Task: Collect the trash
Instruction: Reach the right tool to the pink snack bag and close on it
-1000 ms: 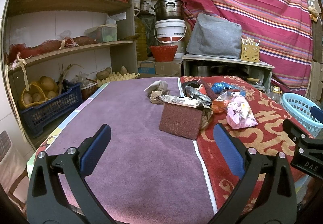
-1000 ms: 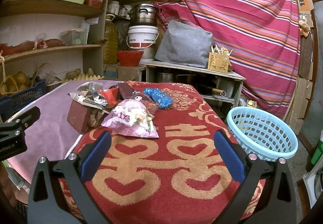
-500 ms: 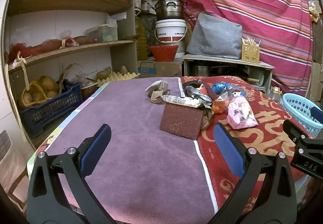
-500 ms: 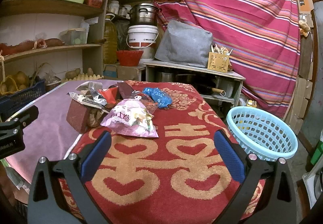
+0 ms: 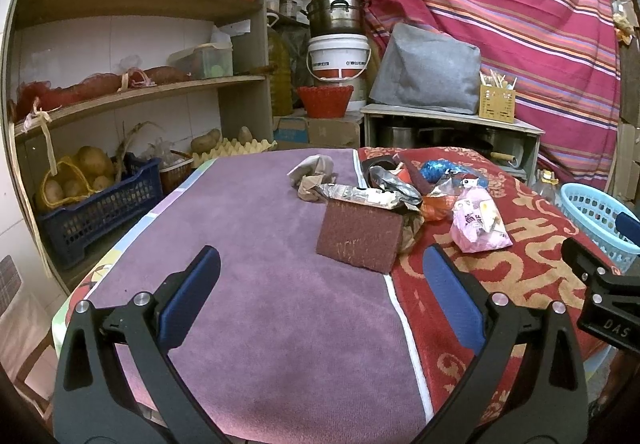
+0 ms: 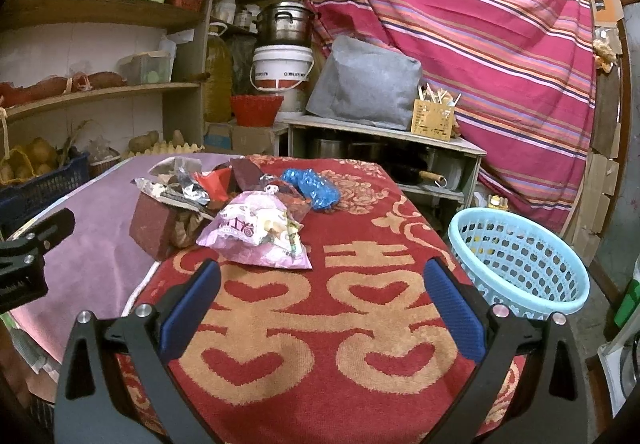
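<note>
A heap of trash lies mid-table: a dark red scouring pad (image 5: 359,240) (image 6: 154,231), a pink snack bag (image 5: 478,222) (image 6: 258,234), a blue plastic wad (image 5: 444,168) (image 6: 311,187), crumpled paper (image 5: 313,176) and silver foil wrappers (image 5: 370,195) (image 6: 176,191). A light blue basket (image 6: 520,264) (image 5: 592,209) stands right of the table. My left gripper (image 5: 320,284) is open and empty, short of the pad. My right gripper (image 6: 322,290) is open and empty, short of the pink bag.
The table wears a purple cloth (image 5: 256,284) on the left and a red patterned cloth (image 6: 340,324) on the right. Shelves with a blue crate of potatoes (image 5: 92,199) run along the left. A low cabinet (image 5: 448,131) and striped curtain stand behind.
Both grippers have crept very slightly forward toward the heap. Nothing was taken hold of.
</note>
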The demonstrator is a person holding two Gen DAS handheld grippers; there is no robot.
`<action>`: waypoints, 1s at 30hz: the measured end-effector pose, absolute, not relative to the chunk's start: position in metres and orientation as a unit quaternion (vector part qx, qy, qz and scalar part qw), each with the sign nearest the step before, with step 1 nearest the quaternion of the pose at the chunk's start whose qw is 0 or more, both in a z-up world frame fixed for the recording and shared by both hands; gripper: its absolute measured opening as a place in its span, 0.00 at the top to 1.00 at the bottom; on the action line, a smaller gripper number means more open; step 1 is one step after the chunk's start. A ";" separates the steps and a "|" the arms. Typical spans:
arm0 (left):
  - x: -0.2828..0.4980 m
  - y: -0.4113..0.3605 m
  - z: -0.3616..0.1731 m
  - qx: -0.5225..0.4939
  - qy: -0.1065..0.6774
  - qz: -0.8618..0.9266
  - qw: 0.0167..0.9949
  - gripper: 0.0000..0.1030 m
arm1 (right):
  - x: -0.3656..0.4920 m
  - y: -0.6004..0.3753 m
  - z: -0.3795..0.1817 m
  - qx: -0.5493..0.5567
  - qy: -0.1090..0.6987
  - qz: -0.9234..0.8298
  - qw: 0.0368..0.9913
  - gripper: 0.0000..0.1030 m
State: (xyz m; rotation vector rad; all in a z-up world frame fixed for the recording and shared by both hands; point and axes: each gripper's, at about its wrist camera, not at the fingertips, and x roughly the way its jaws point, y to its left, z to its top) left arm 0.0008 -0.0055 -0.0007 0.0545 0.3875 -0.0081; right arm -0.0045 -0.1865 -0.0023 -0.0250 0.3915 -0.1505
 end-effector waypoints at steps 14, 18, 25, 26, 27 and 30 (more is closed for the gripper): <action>0.026 -0.003 -0.001 0.035 0.230 -0.016 0.972 0.05 | 0.010 -0.207 0.010 0.001 0.207 -0.075 0.975 0.04; 0.040 -0.003 0.011 0.046 0.225 -0.009 0.973 0.05 | 0.025 -0.212 0.024 -0.002 0.216 -0.064 0.974 0.04; 0.080 -0.003 0.024 0.054 0.244 -0.002 0.968 0.05 | 0.066 -0.223 0.041 -0.001 0.256 -0.058 0.965 0.04; 0.085 -0.003 0.026 0.057 0.243 -0.001 0.968 0.05 | 0.071 -0.224 0.041 -0.002 0.259 -0.056 0.964 0.04; 0.089 -0.003 0.028 0.058 0.242 0.001 0.969 0.05 | 0.079 -0.225 0.042 -0.001 0.263 -0.050 0.964 0.04; 0.100 0.001 0.026 0.055 0.245 0.003 0.968 0.05 | 0.089 -0.223 0.036 -0.002 0.268 -0.047 0.962 0.04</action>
